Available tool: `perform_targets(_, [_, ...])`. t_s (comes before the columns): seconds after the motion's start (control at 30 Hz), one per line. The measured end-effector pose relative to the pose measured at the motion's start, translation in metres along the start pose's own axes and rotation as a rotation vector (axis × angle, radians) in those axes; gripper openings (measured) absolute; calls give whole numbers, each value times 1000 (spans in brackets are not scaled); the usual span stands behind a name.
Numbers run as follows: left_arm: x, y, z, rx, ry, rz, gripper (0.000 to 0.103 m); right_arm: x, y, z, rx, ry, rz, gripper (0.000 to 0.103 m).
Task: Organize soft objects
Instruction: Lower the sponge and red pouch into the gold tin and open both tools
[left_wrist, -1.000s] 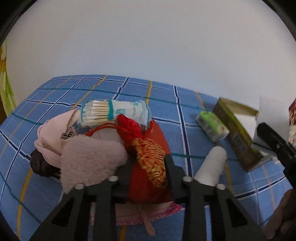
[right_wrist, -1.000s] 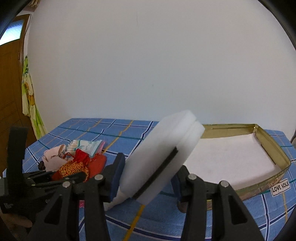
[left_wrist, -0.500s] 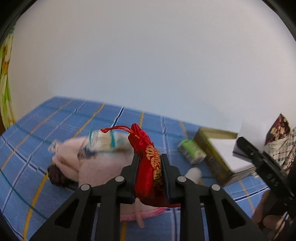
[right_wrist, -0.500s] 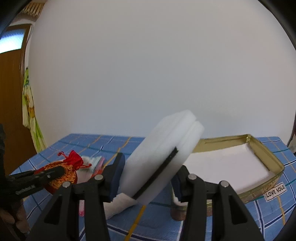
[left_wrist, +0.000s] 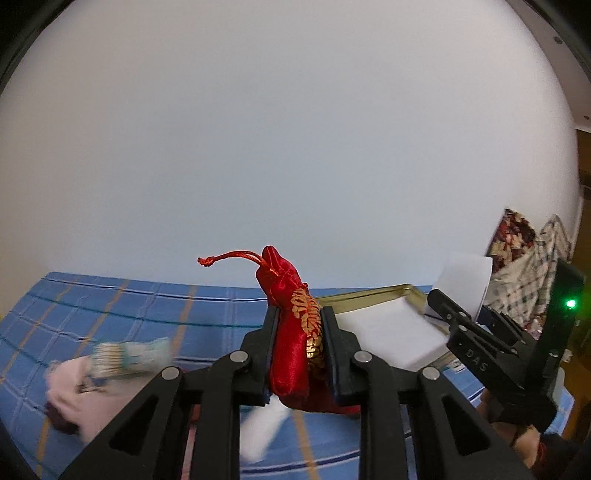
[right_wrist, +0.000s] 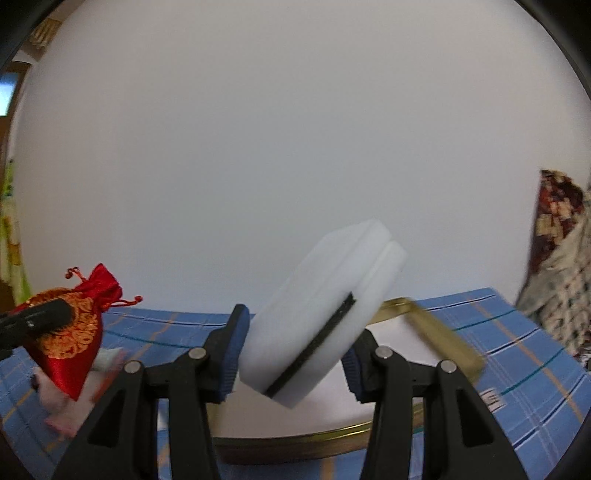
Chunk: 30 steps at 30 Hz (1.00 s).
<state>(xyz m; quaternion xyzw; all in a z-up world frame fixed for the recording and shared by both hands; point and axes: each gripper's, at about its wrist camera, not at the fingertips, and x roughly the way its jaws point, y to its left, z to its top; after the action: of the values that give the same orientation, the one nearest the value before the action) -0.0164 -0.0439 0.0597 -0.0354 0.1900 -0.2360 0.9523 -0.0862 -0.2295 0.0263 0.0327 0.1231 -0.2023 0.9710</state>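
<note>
Lifted off the pile since a second ago, the red pouch (left_wrist: 295, 347) stands upright, pinched in my left claw (left_wrist: 298, 334), while my right claw (right_wrist: 291, 343) grips the white sponge (right_wrist: 321, 317) over the gold tray (right_wrist: 448, 341), nearer than the left.

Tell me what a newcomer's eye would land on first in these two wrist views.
First, the red satin pouch with gold embroidery, pinched between the left gripper fingers and held above the blue checked cloth. Next, the white foam sponge with a dark seam, tilted in the right gripper above the gold-rimmed tray. A blurred heap of soft items lies lower left.
</note>
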Motion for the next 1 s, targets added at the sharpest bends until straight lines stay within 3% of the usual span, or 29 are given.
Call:
perform_targets(0.2, [41,-39,-1,17,24,-76,24,11,-50,0,-21,5,-171,47])
perform_targets(0.37, [73,-71,-2,19,60,-111,24,20,-76,-3,-66,37,-236,47])
perform_targets(0.53, [95,-97,-4,29,106,-133,24,35,-87,-6,-122,79,-262,47])
perform_targets(0.8, [119,-115,-14,53,170,-133,24,55,-101,-20,-120,190,-237,47])
perform_targets(1.0, [125,-116,-18,63,196,-117,24,60,-101,-23,-117,217,-221,48])
